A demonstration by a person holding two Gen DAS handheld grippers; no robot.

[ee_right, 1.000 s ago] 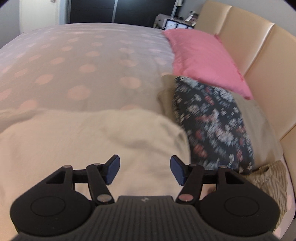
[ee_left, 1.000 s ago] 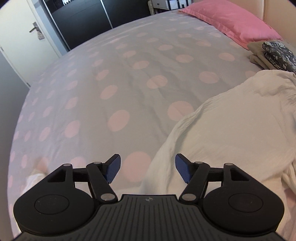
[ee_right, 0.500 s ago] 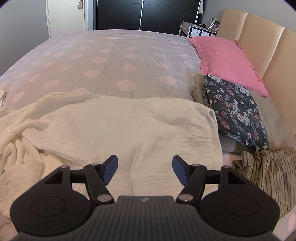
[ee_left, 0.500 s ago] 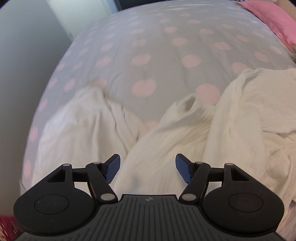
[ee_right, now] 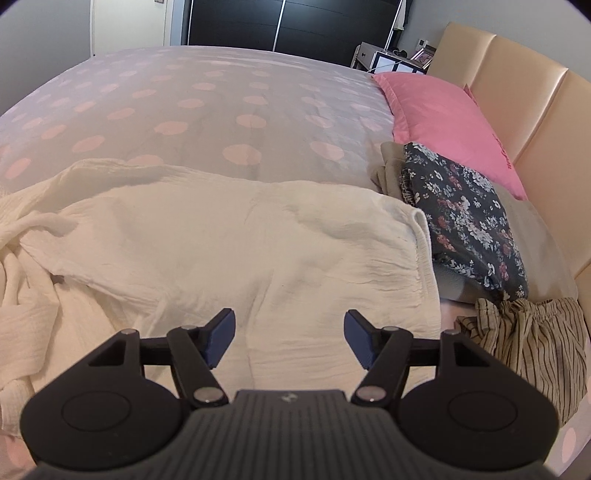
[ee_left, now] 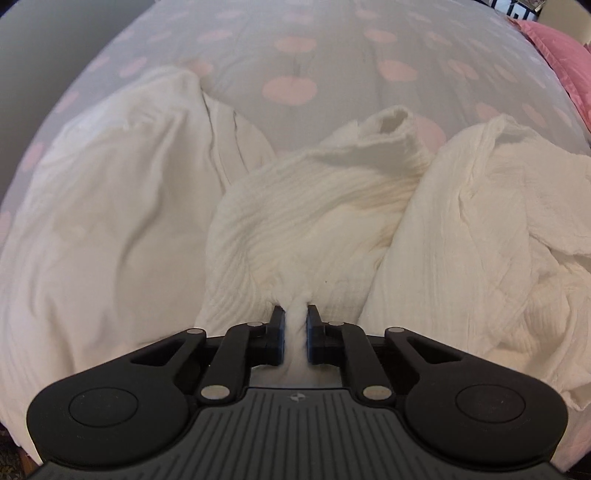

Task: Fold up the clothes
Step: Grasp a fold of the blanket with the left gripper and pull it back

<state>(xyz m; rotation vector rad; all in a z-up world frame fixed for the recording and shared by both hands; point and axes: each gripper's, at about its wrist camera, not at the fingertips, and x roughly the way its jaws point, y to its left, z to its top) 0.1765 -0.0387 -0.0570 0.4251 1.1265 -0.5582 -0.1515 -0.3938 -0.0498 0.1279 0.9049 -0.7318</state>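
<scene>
Cream crinkled-cotton garment (ee_right: 229, 236) lies spread on the near part of a grey bedspread with pink dots (ee_right: 207, 107). Far half of the bedspread is bare up to the black wardrobe doors (ee_right: 291, 22). On the right, the garment's hemmed edge runs just beside a folded dark floral cloth (ee_right: 458, 214) stacked on beige folded pieces; a striped tan cloth (ee_right: 535, 339) sits near the right corner, a pink pillow (ee_right: 443, 114) against the padded cream headboard (ee_right: 524, 122) beyond.

Left end of the garment (ee_left: 332, 206) is bunched and rumpled, with an open tube-like end raised toward the dotted cover. A separate-looking smooth white fold (ee_left: 110, 206) lies to its left; cannot tell whether it is the same piece.

Left gripper (ee_left: 294, 325): jaws closing, a pinch of the crinkled fabric squeezed between the pads and rising in a narrow ridge between them.

Right gripper (ee_right: 289, 332): jaws spread wide, nothing between them, held over the flat right portion of the garment, apart from the fabric.

Long axis of the garment runs left to right across the bed, flat end toward the headboard side, crumpled end toward the left gripper.
</scene>
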